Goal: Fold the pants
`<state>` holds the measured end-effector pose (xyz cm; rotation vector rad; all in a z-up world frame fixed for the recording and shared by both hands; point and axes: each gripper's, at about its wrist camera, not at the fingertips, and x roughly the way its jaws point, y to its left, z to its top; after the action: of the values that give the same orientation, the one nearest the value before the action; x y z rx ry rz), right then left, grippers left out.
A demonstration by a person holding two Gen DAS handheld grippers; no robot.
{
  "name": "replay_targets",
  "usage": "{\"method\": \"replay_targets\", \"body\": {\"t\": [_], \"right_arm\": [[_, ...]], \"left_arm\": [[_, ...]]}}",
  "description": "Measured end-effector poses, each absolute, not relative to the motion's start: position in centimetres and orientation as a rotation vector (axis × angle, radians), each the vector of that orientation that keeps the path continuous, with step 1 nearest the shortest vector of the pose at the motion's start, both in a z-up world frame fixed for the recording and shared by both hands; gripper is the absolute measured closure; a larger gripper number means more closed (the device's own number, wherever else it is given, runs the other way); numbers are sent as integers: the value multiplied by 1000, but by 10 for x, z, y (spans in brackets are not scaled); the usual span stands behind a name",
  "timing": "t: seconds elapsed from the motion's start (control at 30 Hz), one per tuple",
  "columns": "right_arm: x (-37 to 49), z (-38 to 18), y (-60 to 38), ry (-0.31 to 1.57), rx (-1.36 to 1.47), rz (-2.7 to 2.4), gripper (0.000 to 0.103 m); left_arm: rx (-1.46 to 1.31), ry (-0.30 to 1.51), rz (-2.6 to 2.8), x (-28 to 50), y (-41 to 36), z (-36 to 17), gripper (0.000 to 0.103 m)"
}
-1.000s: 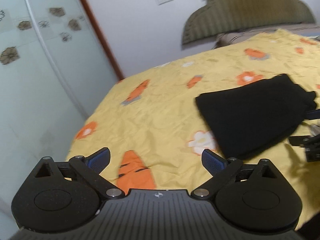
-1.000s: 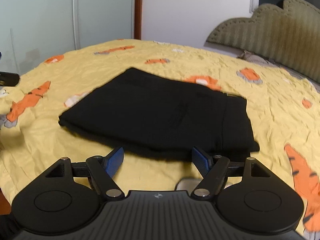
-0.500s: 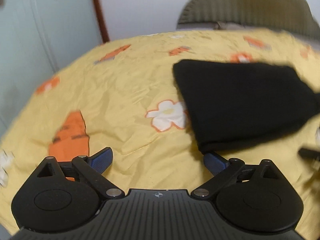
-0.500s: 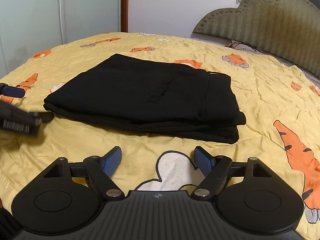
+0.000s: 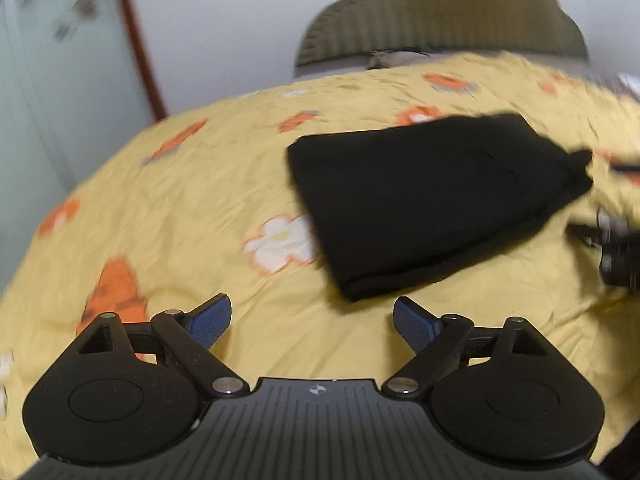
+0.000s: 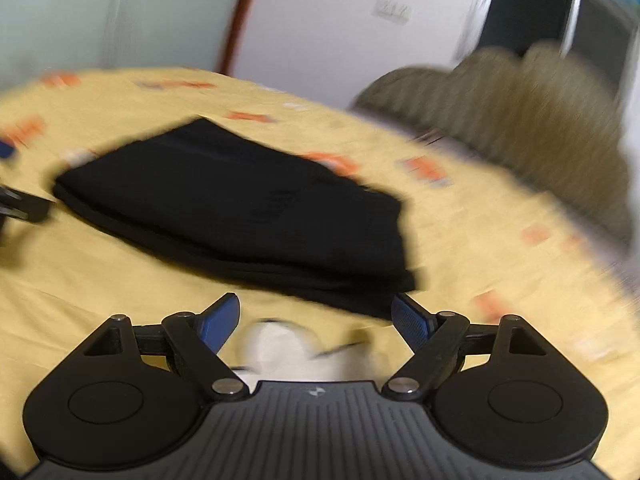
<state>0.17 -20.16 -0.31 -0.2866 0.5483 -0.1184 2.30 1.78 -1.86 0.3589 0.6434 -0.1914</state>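
The black pants [image 5: 432,200] lie folded into a compact stack on the yellow patterned bedsheet [image 5: 192,208]. In the right wrist view the pants [image 6: 248,208] sit just ahead of the fingers. My left gripper [image 5: 312,320] is open and empty, a little short of the stack's near corner. My right gripper [image 6: 316,320] is open and empty, close to the stack's near edge. The right gripper shows at the right edge of the left wrist view [image 5: 616,248]; part of the left gripper shows at the left edge of the right wrist view [image 6: 24,208]. Both views are blurred.
An olive padded headboard [image 5: 440,20] stands at the far end of the bed, also in the right wrist view [image 6: 520,120]. A pale wardrobe [image 5: 48,80] and a white wall [image 6: 340,20] lie beyond the bed's left side.
Both grippers have pulled back and swung, so both views now blur. The folded pants have stayed in place on the bed. Both grippers stay open.
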Motion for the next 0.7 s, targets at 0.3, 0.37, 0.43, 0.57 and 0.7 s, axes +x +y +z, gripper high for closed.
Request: {"method": "replay_targets", "body": {"t": [0.3, 0.37, 0.43, 0.57, 0.7], "right_arm": [[25, 10, -292, 553, 321, 4, 20], [40, 4, -304, 574, 373, -2, 20], [50, -2, -314, 596, 443, 15, 52], [44, 0, -311, 561, 432, 20, 72], [45, -3, -311, 565, 417, -21, 79]], "left_arm": [[94, 697, -77, 56, 43, -21, 13], [83, 690, -59, 54, 47, -20, 13], [102, 672, -50, 51, 45, -18, 13], [117, 659, -29, 50, 41, -17, 13], [108, 697, -30, 54, 44, -26, 14]]}}
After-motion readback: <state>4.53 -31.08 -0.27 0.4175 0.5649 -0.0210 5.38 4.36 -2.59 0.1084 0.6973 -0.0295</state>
